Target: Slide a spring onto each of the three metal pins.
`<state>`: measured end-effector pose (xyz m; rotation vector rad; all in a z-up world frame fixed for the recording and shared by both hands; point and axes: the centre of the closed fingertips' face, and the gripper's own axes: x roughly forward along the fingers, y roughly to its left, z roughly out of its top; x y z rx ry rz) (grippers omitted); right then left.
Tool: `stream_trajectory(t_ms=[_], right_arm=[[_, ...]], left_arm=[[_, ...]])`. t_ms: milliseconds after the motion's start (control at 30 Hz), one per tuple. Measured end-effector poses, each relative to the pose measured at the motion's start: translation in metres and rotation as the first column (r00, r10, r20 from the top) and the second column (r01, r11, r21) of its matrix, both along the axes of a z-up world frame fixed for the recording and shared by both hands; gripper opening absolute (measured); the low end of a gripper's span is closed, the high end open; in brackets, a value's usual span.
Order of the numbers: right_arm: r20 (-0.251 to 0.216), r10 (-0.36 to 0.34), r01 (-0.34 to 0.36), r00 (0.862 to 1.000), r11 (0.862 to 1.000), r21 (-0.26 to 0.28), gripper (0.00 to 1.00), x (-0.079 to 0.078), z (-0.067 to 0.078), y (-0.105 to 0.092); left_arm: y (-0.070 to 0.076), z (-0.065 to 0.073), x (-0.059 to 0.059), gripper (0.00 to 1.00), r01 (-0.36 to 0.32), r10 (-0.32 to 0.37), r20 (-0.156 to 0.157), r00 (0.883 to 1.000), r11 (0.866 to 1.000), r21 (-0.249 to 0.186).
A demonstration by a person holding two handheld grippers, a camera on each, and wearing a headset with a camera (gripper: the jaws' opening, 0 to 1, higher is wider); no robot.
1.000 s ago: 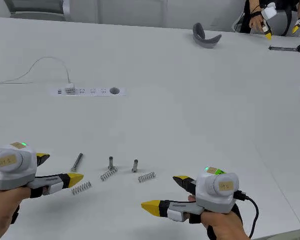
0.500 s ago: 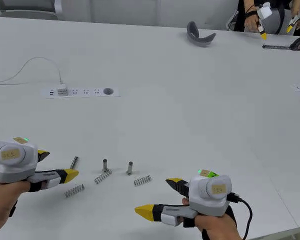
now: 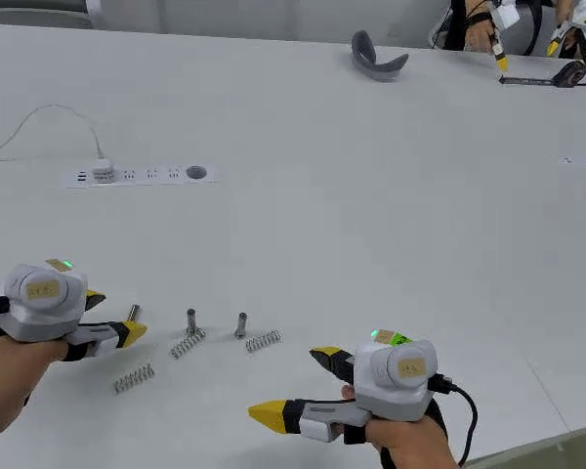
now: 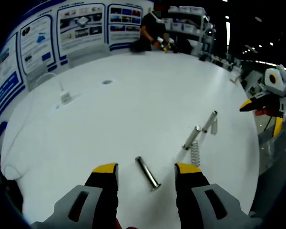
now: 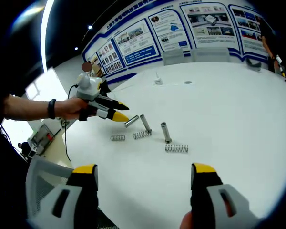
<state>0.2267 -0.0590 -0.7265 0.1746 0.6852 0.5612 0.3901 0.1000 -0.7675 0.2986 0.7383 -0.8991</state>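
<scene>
L gripper (image 4: 145,168) is wide open and empty. The lying pin (image 4: 147,172) is on the bench right btw its tips, long axis running roughly fwd along my jaws, slanted a bit, so I reckon they'd close across it. R gripper (image 3: 293,384) is open and empty too, well apart from that pin and nearer the rightmost spring (image 3: 263,340), so L takes it.

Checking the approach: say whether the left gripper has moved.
Yes. The left gripper moved forward, away from the leftmost spring, toward the lying pin now between its open jaws.
</scene>
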Motion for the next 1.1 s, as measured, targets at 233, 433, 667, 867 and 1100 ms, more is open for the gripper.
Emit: stream_trajectory(t_ms=[233, 433, 667, 867, 1100], right_arm=[[-0.005, -0.009, 0.009, 1.0, 1.0, 0.002, 0.81, -0.001, -0.002, -0.003], [-0.013, -0.013, 0.013, 1.0, 1.0, 0.003, 0.81, -0.002, -0.003, -0.004], [-0.017, -0.012, 0.012, 1.0, 1.0, 0.001, 0.81, -0.001, -0.005, -0.004], [-0.016, -0.006, 0.006, 1.0, 1.0, 0.002, 0.81, 0.001, -0.004, -0.002], [-0.016, 0.003, -0.003, 1.0, 1.0, 0.002, 0.81, 0.003, -0.005, 0.001]], left_arm=[[-0.003, -0.013, 0.006, 0.39, -0.009, 0.01, -0.014, 1.0, 1.0, 0.013], [-0.004, -0.021, 0.009, 0.31, -0.012, 0.012, -0.022, 1.0, 1.0, 0.024], [-0.004, -0.026, 0.01, 0.23, -0.006, 0.007, -0.02, 1.0, 0.999, 0.042], [-0.005, -0.027, 0.011, 0.16, 0.027, -0.027, 0.006, 1.0, 0.997, 0.067], [-0.009, -0.027, 0.014, 0.13, 0.029, -0.03, 0.008, 1.0, 0.997, 0.075]])
